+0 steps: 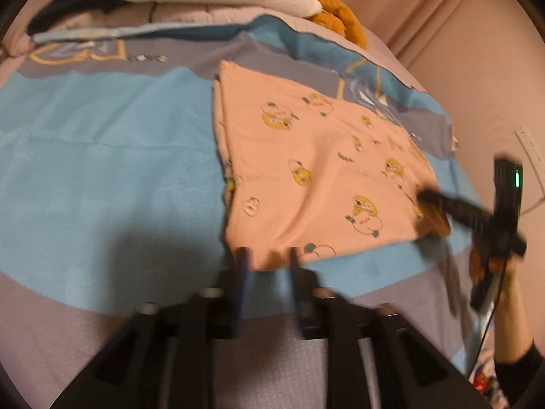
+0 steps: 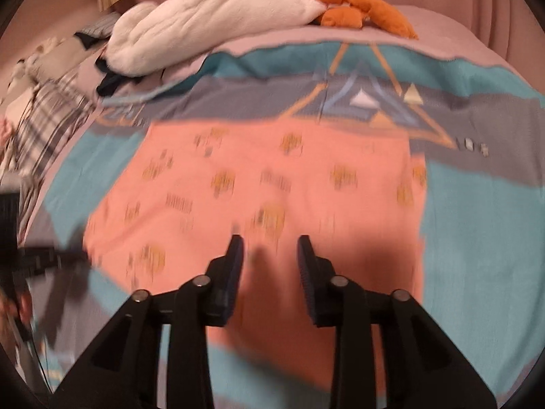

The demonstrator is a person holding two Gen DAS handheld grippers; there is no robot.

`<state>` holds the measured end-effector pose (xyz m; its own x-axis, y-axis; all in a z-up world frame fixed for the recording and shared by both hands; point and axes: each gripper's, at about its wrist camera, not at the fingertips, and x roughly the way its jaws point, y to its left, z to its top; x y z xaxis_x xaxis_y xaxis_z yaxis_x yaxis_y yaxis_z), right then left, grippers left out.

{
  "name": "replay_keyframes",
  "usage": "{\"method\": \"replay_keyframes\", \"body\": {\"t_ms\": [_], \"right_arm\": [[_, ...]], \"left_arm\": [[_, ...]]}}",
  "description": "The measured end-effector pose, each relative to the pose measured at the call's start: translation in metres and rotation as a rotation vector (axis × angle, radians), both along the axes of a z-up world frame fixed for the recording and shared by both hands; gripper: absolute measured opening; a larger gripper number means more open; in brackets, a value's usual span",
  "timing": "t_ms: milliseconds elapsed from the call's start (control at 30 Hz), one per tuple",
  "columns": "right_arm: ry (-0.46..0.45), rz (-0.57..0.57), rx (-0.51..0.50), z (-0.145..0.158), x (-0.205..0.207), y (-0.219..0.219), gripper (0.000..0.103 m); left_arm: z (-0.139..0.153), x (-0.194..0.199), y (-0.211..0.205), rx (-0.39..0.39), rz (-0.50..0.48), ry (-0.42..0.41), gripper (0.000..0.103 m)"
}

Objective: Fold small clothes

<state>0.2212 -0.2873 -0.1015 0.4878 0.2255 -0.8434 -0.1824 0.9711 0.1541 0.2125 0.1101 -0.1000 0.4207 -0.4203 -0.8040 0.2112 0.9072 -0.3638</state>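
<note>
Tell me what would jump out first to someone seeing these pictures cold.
The pink garment with yellow cartoon prints, lying folded flat on the blue and grey bedspread, catches the eye first. Next comes the white plush blanket heaped at the far end, with an orange cloth beside it.

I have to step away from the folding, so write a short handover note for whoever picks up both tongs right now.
Left tongs: open, at the near edge of the pink cartoon-print cotton garment, nothing pinched.
Right tongs: open, hovering over the same garment, nothing held.
Garment: lying flat as a rough rectangle on the blue and grey patterned bedspread, its left edge showing doubled layers.
Done: it looks folded at least once.
Left: probably another fold and a smoothing; blur hides small creases.
Behind it, untouched: a white fluffy blanket and an orange cloth.
</note>
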Motion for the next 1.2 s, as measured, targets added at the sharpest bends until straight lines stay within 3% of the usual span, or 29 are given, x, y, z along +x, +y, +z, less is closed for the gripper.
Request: {"method": "replay_keyframes", "body": {"t_ms": [67, 233, 333, 467, 667, 900, 1000, 1200], "right_arm": [[0.037, 0.001, -0.040, -0.014, -0.015, -0.004, 0.038], [0.046, -0.022, -0.027, -0.010, -0.051, -0.018, 0.039], [0.042, -0.035, -0.012, 0.000, -0.063, -0.025, 0.040], [0.017, -0.059, 0.027, 0.015, -0.075, -0.031, 0.048], [-0.030, -0.069, 0.089, 0.034, -0.079, -0.028, 0.063], [-0.026, -0.045, 0.189, 0.031, -0.056, -0.010, 0.085], [-0.014, -0.028, 0.208, 0.026, -0.048, -0.003, 0.086], [0.001, -0.016, 0.258, 0.019, -0.021, 0.007, 0.085]], "left_arm": [[0.006, -0.002, 0.002, -0.007, 0.028, -0.019, 0.063], [0.022, -0.005, -0.002, 0.008, 0.036, -0.064, 0.065], [0.027, -0.007, -0.006, 0.021, 0.031, -0.078, 0.074], [0.031, -0.008, -0.007, 0.028, 0.030, -0.091, 0.088], [0.026, -0.002, -0.007, 0.028, 0.034, -0.068, 0.098], [0.003, 0.023, -0.005, 0.005, 0.056, 0.011, 0.099], [-0.006, 0.032, -0.005, -0.025, 0.044, 0.041, 0.099], [-0.021, 0.060, -0.007, -0.161, 0.038, 0.103, 0.099]]}}
